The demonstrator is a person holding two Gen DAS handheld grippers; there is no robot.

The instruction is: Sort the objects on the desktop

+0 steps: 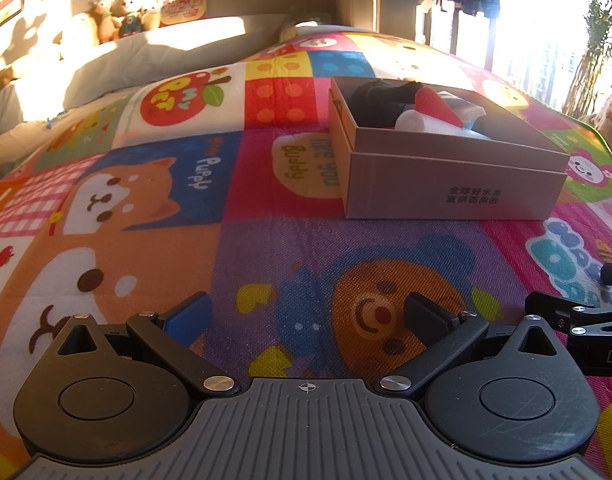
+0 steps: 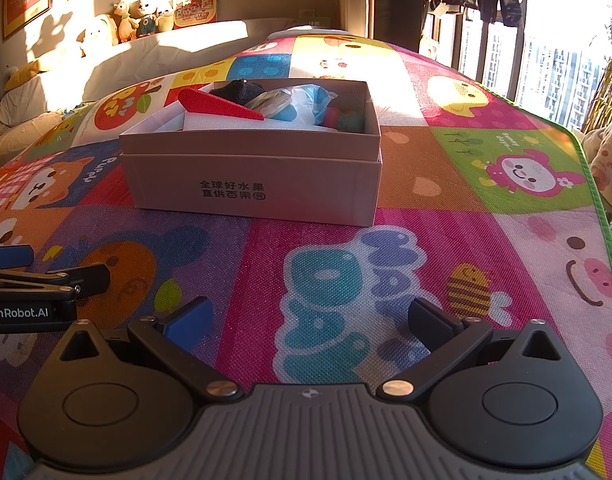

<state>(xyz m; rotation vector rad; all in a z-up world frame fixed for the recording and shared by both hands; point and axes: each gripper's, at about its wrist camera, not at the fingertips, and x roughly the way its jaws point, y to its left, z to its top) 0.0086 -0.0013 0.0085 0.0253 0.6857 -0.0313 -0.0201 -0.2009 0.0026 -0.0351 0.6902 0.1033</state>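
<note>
While low sunlight falls across the far end of the cartoon-print mat point(image 2: 446, 184), both grippers hover low over its near edge, side by side. The left gripper point(image 1: 308, 316) has its jaws spread wide with nothing between them, above an orange bear face printed on the mat. To its right, the right gripper point(image 2: 308, 316) is just as wide apart and empty, over the blue-green lettering on a pink patch. The left gripper's side point(image 2: 45, 284) shows at the left edge of the right wrist view.

Past both grippers, about mid-mat, stands an open cardboard box point(image 2: 249, 176) with dark printed characters on its near wall. It holds the gathered objects: a red wedge point(image 2: 217, 106) lying on a white foam piece point(image 2: 245, 122) at the left, a black fabric item point(image 2: 237, 88) behind it, a crumpled pale-blue wrapper point(image 2: 306, 94) in the middle, and a small green and red thing point(image 2: 344, 120), too unclear to name, at the right end. Plush toys point(image 2: 141, 16) sit along the ledge beyond the mat's far left corner.
</note>
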